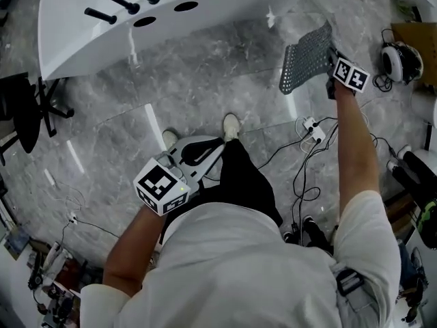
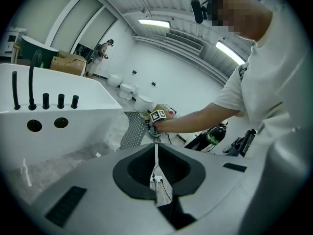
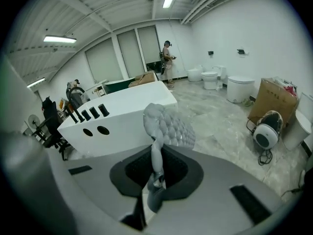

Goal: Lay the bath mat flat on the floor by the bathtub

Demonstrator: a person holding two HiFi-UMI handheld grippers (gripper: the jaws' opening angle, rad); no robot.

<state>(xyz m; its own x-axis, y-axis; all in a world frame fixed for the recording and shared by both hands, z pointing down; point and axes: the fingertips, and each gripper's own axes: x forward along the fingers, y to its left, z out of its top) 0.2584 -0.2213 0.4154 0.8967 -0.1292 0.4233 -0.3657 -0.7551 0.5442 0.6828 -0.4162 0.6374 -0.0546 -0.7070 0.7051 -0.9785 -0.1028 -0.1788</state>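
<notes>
Bath mat (image 1: 304, 60) hangs pinched in the right hand-held gripper (image 1: 332, 63) (near bathtub (image 1: 68, 19)).

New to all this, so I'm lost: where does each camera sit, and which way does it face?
Head view: on the person's head, looking steeply down at grey marble floor; torso, arms, left gripper, right gripper show.
Left gripper view: on that gripper, facing the outstretched right arm; own jaws show.
Right gripper view: on that gripper, facing the white bathtub; own jaws pinch the grey perforated bath mat.
Shared: all three show bathtub and mat.
</notes>
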